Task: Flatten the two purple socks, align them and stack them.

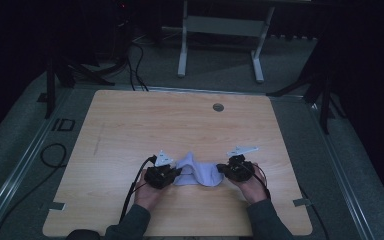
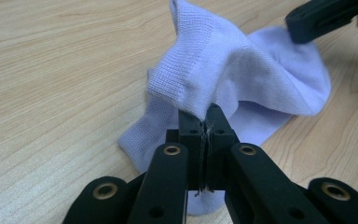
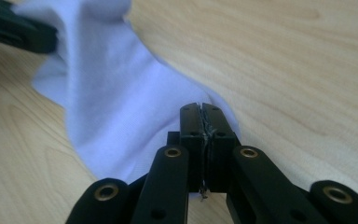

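Observation:
A pale lavender sock (image 1: 198, 173) lies crumpled on the wooden table (image 1: 145, 125) near its front edge, between my two grippers. My left gripper (image 1: 178, 172) is shut on the ribbed cuff edge of the sock (image 2: 242, 70), which rises in a fold above the jaw tips (image 2: 205, 114). My right gripper (image 1: 222, 170) is shut at the opposite end, its tips (image 3: 201, 109) pinching the rim of the sock (image 3: 112, 102). Each gripper view also shows the other gripper at the sock's far end: the right gripper (image 2: 307, 21) and the left gripper (image 3: 25, 32).
A round grommet hole (image 1: 218, 107) sits near the table's far edge. Behind the table stands a grey metal frame (image 1: 182, 55). Black cables (image 1: 52, 155) lie on the floor at the left. Bare wood spreads to the left, right and far side of the sock.

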Action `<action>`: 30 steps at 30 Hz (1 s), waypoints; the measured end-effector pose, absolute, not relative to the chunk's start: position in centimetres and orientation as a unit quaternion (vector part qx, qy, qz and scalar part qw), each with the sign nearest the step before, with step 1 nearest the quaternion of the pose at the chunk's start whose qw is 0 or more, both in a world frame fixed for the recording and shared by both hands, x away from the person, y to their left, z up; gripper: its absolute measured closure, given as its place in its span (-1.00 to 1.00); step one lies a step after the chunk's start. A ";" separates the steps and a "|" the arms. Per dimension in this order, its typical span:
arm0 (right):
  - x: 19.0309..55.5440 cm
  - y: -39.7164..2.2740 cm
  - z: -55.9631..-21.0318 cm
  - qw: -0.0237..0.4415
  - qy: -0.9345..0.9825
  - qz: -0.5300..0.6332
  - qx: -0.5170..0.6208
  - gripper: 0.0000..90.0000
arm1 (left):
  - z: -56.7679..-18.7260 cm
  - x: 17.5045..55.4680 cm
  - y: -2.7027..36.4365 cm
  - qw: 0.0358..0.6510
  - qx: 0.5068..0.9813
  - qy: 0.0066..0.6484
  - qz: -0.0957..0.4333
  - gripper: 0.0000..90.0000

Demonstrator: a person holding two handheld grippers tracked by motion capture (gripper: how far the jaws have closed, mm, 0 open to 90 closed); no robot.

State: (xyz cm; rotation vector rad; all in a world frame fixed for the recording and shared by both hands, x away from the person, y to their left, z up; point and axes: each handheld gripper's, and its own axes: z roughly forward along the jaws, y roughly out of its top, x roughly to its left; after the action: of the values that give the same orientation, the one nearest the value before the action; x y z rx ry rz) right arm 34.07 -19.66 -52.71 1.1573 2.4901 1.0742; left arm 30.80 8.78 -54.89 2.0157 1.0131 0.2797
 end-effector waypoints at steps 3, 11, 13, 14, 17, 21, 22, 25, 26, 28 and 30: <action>34.2 -19.8 -52.4 0.107 0.839 0.361 0.393 0.96 | -54.9 30.8 8.8 0.420 0.805 0.405 0.109 0.96; 34.8 -19.4 -54.3 0.118 0.848 0.321 0.404 0.96 | -54.7 30.4 9.4 0.423 0.805 0.406 0.090 0.95; 34.9 -19.3 -54.6 0.119 0.850 0.316 0.404 0.96 | -54.6 30.3 9.7 0.423 0.804 0.409 0.088 0.95; 34.9 -19.2 -54.6 0.121 0.851 0.314 0.404 0.96 | -54.6 30.3 9.7 0.423 0.804 0.409 0.088 0.95; 34.9 -19.1 -54.7 0.124 0.852 0.311 0.402 0.96 | -54.5 30.2 10.2 0.422 0.803 0.414 0.081 0.95; 34.8 -18.9 -54.8 0.127 0.852 0.310 0.402 0.95 | -54.7 30.0 10.5 0.413 0.806 0.418 0.072 0.95; 34.8 -18.9 -54.8 0.126 0.852 0.311 0.402 0.95 | -54.7 30.0 10.5 0.413 0.805 0.420 0.070 0.95; 34.8 -18.9 -54.8 0.126 0.852 0.312 0.402 0.95 | -54.8 29.9 10.8 0.405 0.809 0.421 0.065 0.95; 34.8 -19.0 -54.8 0.126 0.852 0.312 0.401 0.95 | -54.9 29.8 10.8 0.405 0.808 0.423 0.063 0.94; 34.8 -19.0 -54.9 0.126 0.852 0.313 0.401 0.95 | -54.9 29.7 11.0 0.405 0.807 0.426 0.060 0.94; 34.8 -19.0 -54.9 0.126 0.851 0.313 0.402 0.95 | -54.7 29.6 11.2 0.405 0.804 0.431 0.056 0.90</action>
State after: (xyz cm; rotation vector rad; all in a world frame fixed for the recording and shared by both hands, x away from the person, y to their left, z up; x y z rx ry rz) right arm 34.79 -18.97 -54.86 1.1695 2.4798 0.9119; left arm 29.61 11.23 -54.73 2.0297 1.0890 0.1420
